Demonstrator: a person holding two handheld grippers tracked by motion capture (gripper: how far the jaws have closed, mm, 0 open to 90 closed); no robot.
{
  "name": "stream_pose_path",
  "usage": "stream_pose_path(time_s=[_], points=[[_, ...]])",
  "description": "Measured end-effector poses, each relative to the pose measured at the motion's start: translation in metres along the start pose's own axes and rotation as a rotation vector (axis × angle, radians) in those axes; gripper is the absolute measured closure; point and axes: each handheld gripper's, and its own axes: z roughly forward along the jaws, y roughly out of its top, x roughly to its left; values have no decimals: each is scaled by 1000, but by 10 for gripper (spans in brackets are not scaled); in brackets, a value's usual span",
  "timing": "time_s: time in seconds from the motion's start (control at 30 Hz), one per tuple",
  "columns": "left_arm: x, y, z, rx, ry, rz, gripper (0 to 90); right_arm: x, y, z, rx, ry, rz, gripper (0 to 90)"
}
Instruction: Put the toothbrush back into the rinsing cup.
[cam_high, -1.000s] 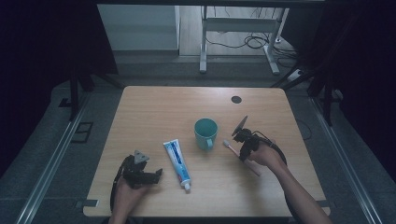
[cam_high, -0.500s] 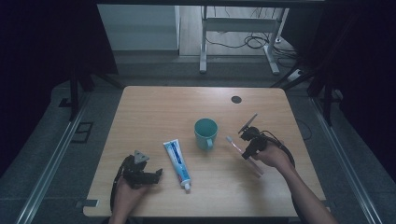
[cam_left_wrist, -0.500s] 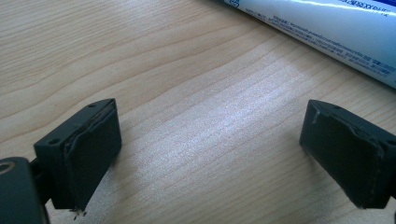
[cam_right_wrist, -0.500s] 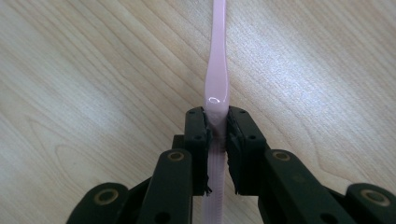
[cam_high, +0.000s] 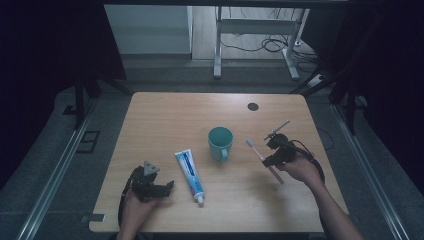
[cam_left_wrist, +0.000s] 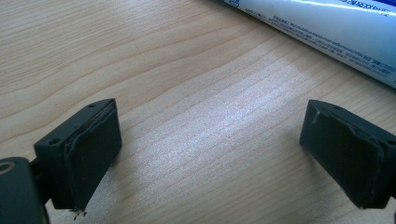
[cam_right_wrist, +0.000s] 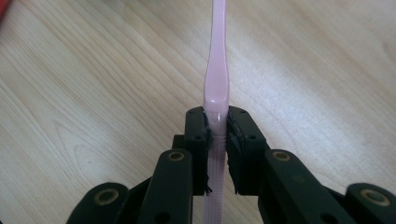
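Note:
My right gripper (cam_right_wrist: 217, 135) is shut on a pink toothbrush (cam_right_wrist: 216, 79), its pads pressing the handle. In the high view the right gripper (cam_high: 270, 159) holds the toothbrush (cam_high: 255, 148) lifted off the table, its bristle end pointing toward the teal mug (cam_high: 220, 142) just to its left. A white and blue toothpaste tube (cam_high: 190, 171) lies left of the mug, its cap toward the front edge. My left gripper (cam_high: 159, 189) rests at the front left of the table, open. Between its fingers (cam_left_wrist: 88, 149) is bare wood, with the tube (cam_left_wrist: 327, 32) beyond them.
The wooden table (cam_high: 165, 115) has a small dark round hole (cam_high: 253, 106) at its back right. Cables trail from both grippers. Beyond the far edge stand metal desk legs (cam_high: 218, 45) and floor cables; dark screens flank the sides.
My right hand has lifted the toothbrush and carried it slightly right and up from the table. The left gripper has stayed still.

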Motion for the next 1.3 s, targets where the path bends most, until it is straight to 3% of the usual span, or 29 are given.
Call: stream_pose_path(time_s=[0.63, 1.3], points=[[0, 0, 0, 1, 0, 4, 55, 9, -2, -20, -218, -19, -51, 785], [1, 0, 0, 1, 0, 8, 55, 25, 27, -30, -403, -16, -73, 784]])
